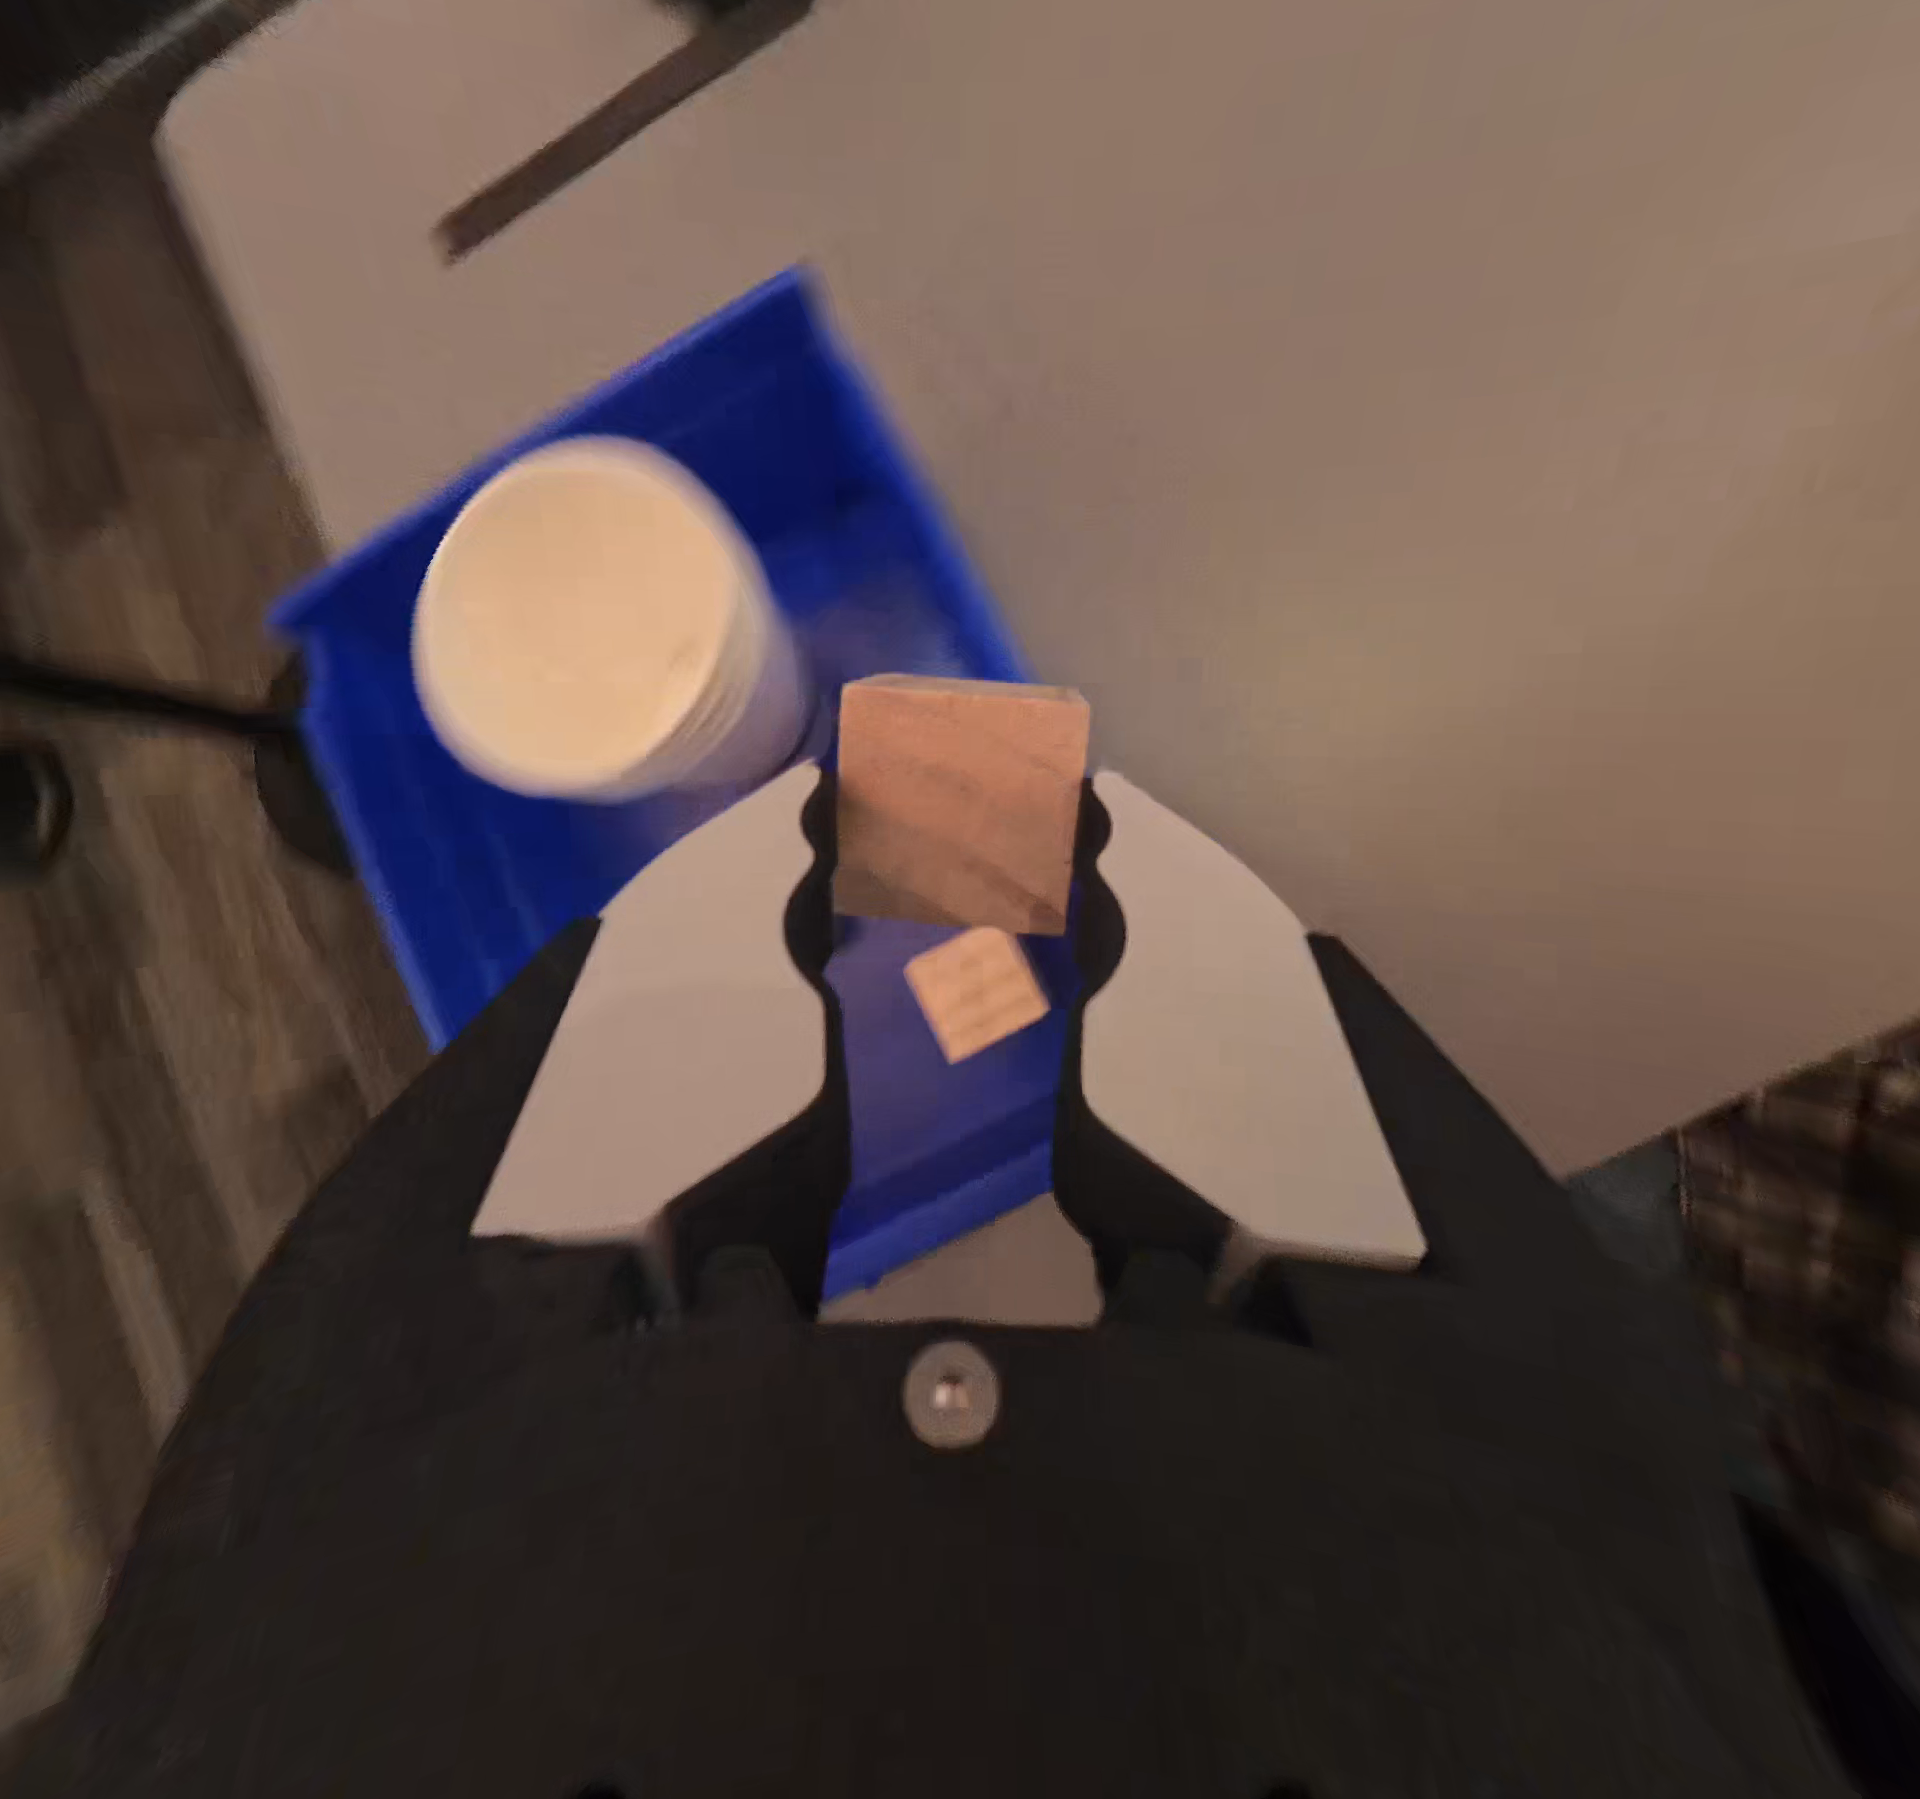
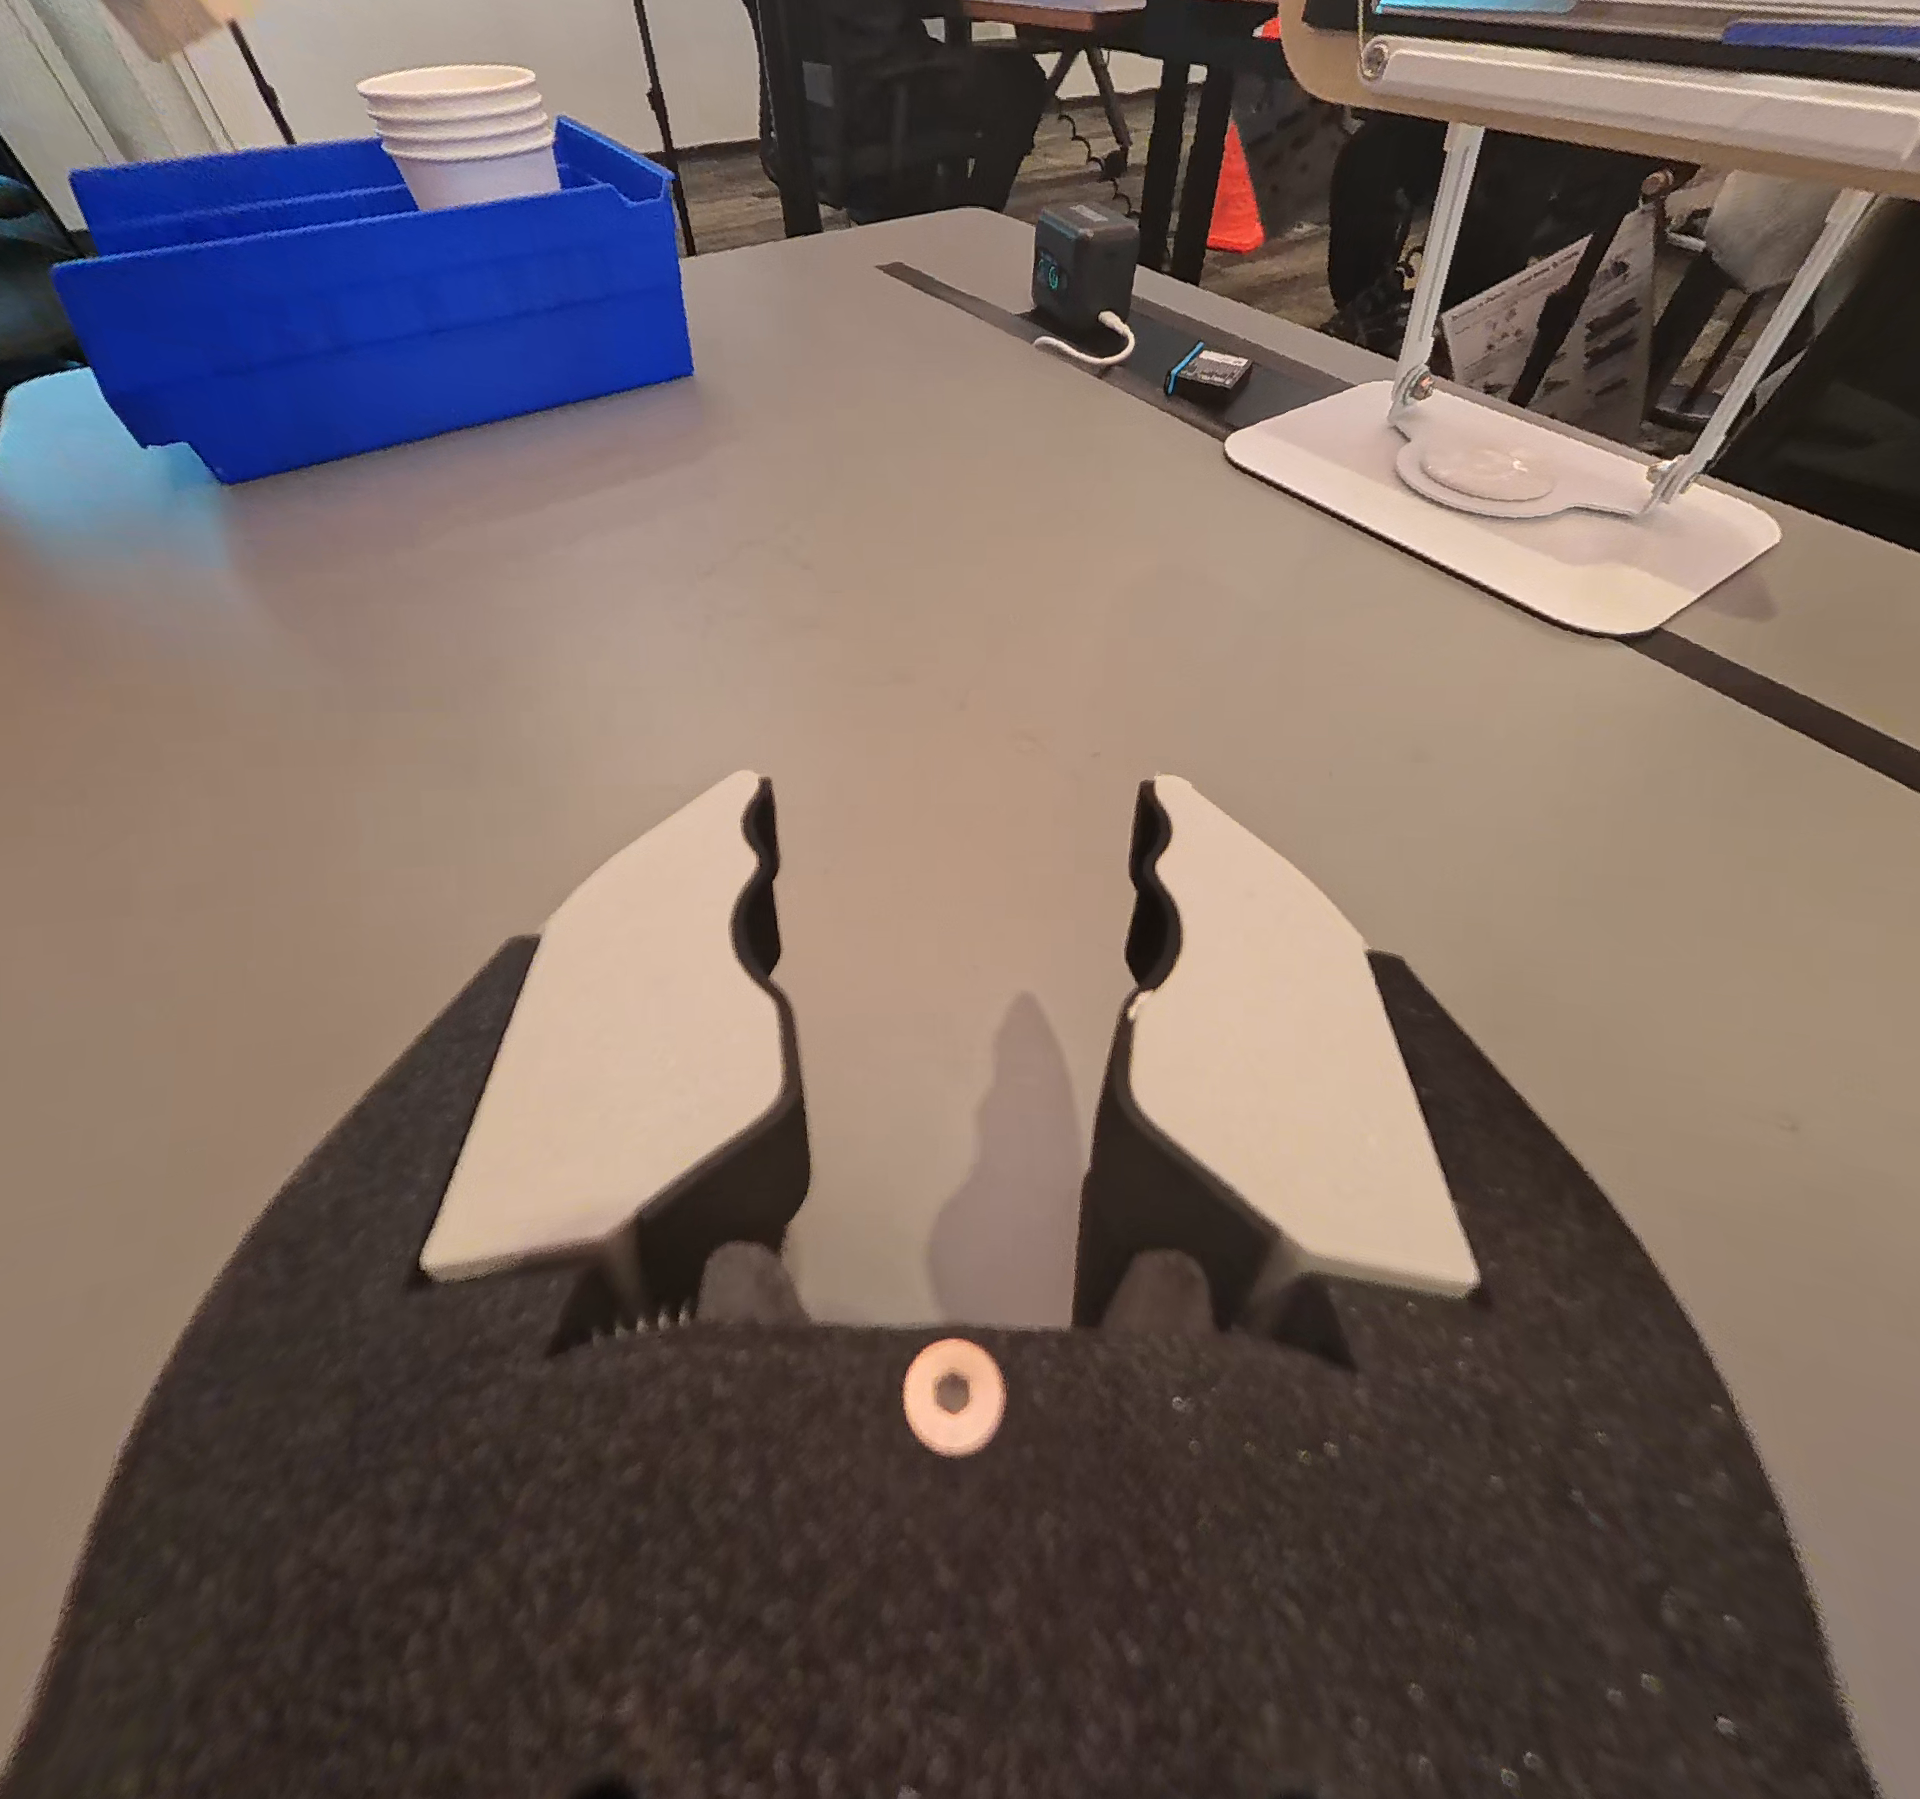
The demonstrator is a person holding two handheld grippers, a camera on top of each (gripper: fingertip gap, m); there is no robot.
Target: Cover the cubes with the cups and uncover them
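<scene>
Left gripper (image 1: 956, 814): jaws closed on a wooden cube (image 1: 961, 804), held above the blue bin (image 1: 727, 419).
Right gripper (image 2: 954, 876): jaws parted, empty, over the tabletop (image 2: 935, 554).
Cups (image 2: 462, 134): stacked in the bin.
Progress: apparently early; nothing covered yet.

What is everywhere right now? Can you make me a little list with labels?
left gripper: jaws shut on a tan wooden cube, held above the bin
right gripper: jaws open, empty, low over the grey table
blue plastic bin: on the table's far left
stack of white paper cups: upright in the bin
second small wooden cube: lying on the bin floor
white stand base: on the table's right
</scene>
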